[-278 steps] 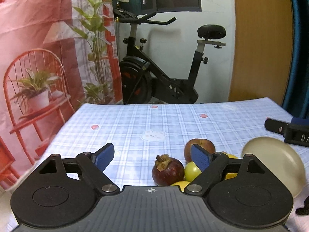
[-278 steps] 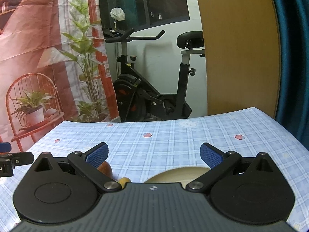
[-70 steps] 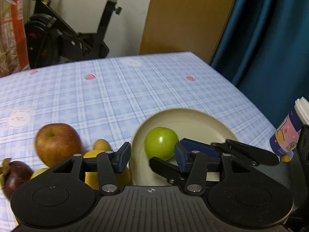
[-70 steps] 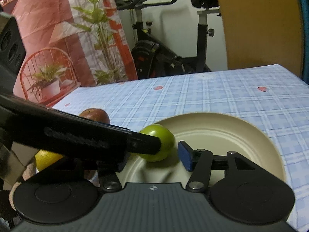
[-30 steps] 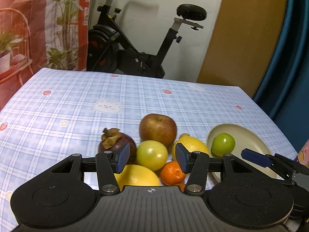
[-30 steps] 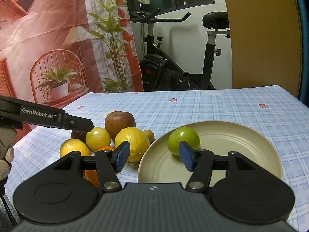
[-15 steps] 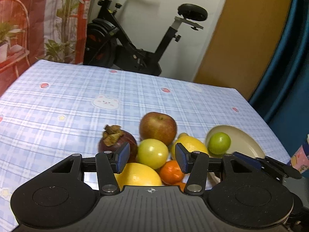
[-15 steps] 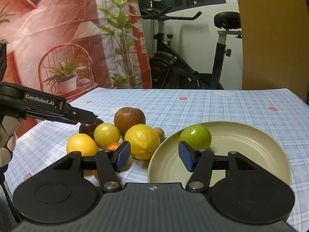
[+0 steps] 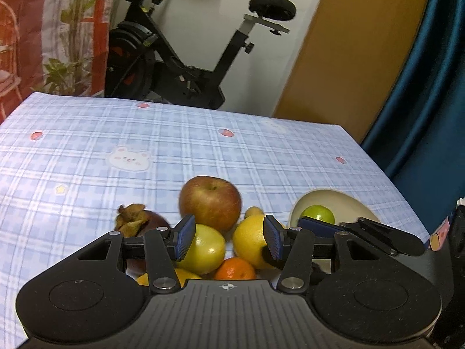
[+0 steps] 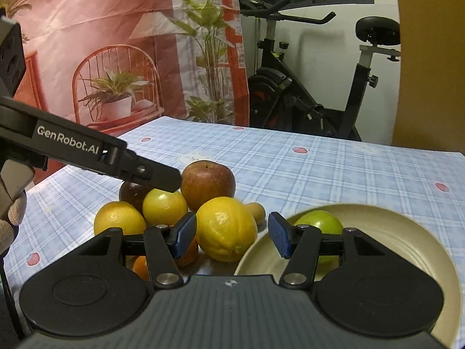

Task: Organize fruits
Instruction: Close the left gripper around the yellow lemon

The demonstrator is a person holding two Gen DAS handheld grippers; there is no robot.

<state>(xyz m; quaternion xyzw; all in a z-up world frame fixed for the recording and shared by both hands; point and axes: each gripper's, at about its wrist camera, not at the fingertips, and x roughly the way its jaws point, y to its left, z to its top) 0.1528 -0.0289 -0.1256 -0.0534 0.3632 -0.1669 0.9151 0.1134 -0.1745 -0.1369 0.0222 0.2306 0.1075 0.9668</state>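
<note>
A heap of fruit lies on the checked tablecloth: a red apple (image 9: 210, 200) (image 10: 207, 183), a mangosteen (image 9: 139, 221), a yellow-green fruit (image 9: 206, 247) (image 10: 164, 206), a lemon (image 9: 250, 242) (image 10: 226, 229) and a small orange (image 9: 235, 269). A green fruit (image 9: 318, 213) (image 10: 319, 222) lies on the beige plate (image 9: 348, 203) (image 10: 401, 232). My left gripper (image 9: 228, 240) hovers open over the heap, and in the right wrist view one of its fingertips (image 10: 168, 179) is just above the yellow-green fruit. My right gripper (image 10: 232, 237) stands open at the plate's near-left rim, beside the lemon, holding nothing.
A small brown fruit (image 9: 254, 210) sits behind the lemon. An exercise bike (image 10: 319, 93) stands beyond the table's far edge. At the right there is a blue curtain (image 9: 421, 87) and a printed paper cup (image 9: 437, 232). A gloved hand (image 10: 11, 218) holds the left gripper.
The left gripper has come closer to the fruit heap, its finger now by the apple. The right gripper has swung left, so the lemon now lies between its fingers in view.
</note>
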